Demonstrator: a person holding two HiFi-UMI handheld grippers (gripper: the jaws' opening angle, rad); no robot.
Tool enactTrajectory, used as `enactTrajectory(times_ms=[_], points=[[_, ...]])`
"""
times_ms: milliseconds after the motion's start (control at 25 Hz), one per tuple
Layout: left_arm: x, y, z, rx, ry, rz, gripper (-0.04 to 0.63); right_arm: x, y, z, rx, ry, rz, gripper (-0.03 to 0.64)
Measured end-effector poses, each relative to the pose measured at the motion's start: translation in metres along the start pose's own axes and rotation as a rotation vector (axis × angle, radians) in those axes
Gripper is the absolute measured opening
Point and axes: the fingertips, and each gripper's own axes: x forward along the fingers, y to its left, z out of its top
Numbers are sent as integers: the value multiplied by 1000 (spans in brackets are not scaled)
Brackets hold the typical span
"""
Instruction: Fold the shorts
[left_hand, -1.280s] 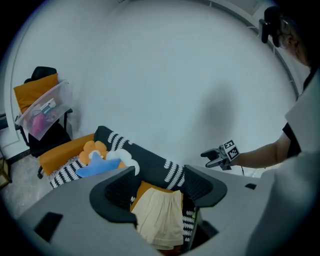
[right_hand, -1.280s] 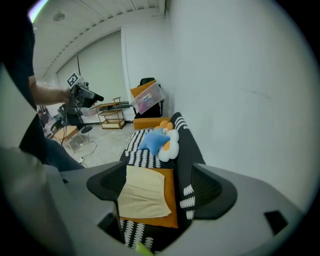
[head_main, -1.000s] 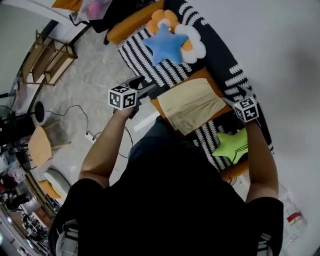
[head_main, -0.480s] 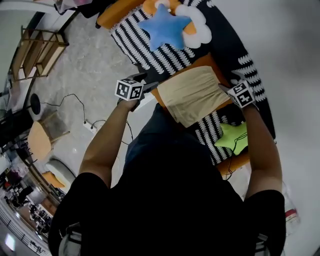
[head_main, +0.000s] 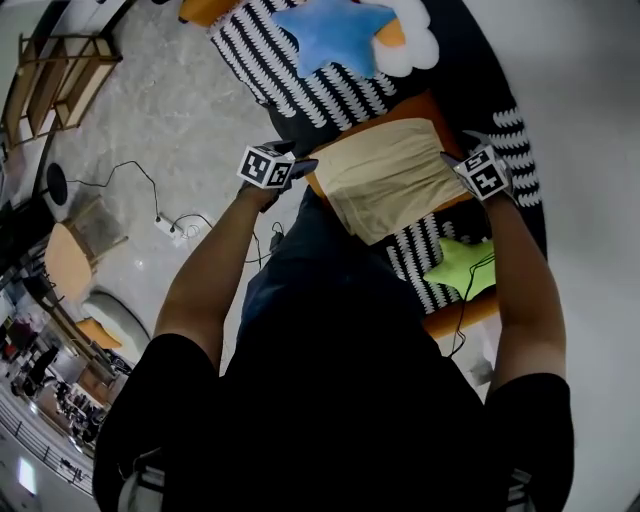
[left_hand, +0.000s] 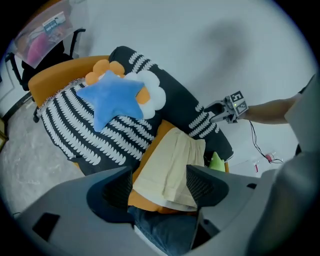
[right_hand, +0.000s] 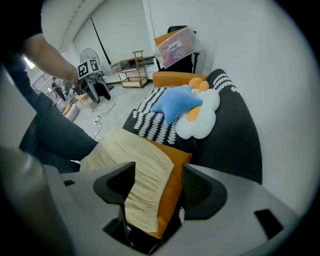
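Cream shorts lie flat on an orange cushion on the sofa, waistband to the right. My left gripper hangs by the shorts' left edge. In the left gripper view its jaws stand wide and have just been opening; the shorts show beyond them, untouched. My right gripper hovers at the waistband side. Its jaws have just been closing, with the gathered waistband showing in the gap below them, and the pads do not press on it.
A blue star pillow and a white flower cushion lie on the black-and-white throw beyond the shorts. A green star pillow sits nearer me. On the floor to the left lies a cable, with a wooden shelf further off.
Both grippers have dropped down toward the shorts, one at each side. The left one has tipped more steeply downward. Nothing has been taken hold of.
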Motion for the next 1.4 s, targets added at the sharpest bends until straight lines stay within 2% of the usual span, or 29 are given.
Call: enactTrajectory(times_ms=[120, 240, 440, 800, 1000, 1080, 1280, 1400], points=[[25, 7, -9, 6, 52, -37, 341, 19, -9, 3, -15, 30, 11, 295], [42, 20, -16, 22, 93, -35, 341, 39, -14, 4, -26, 64, 22, 288], [82, 41, -55, 77, 210, -44, 342, 73, -18, -2, -49, 109, 26, 281], [133, 73, -71, 57, 215, -98, 341, 143, -34, -11, -132, 225, 85, 249], [151, 87, -83, 50, 213, -107, 337, 177, -30, -14, -229, 316, 143, 247], [156, 91, -90, 55, 229, -119, 315, 189, -28, -11, -280, 340, 165, 247], [163, 88, -99, 66, 243, -150, 178, 208, -35, -13, -402, 403, 221, 241], [164, 83, -100, 65, 235, -170, 142, 211, -32, -22, -470, 479, 303, 241]])
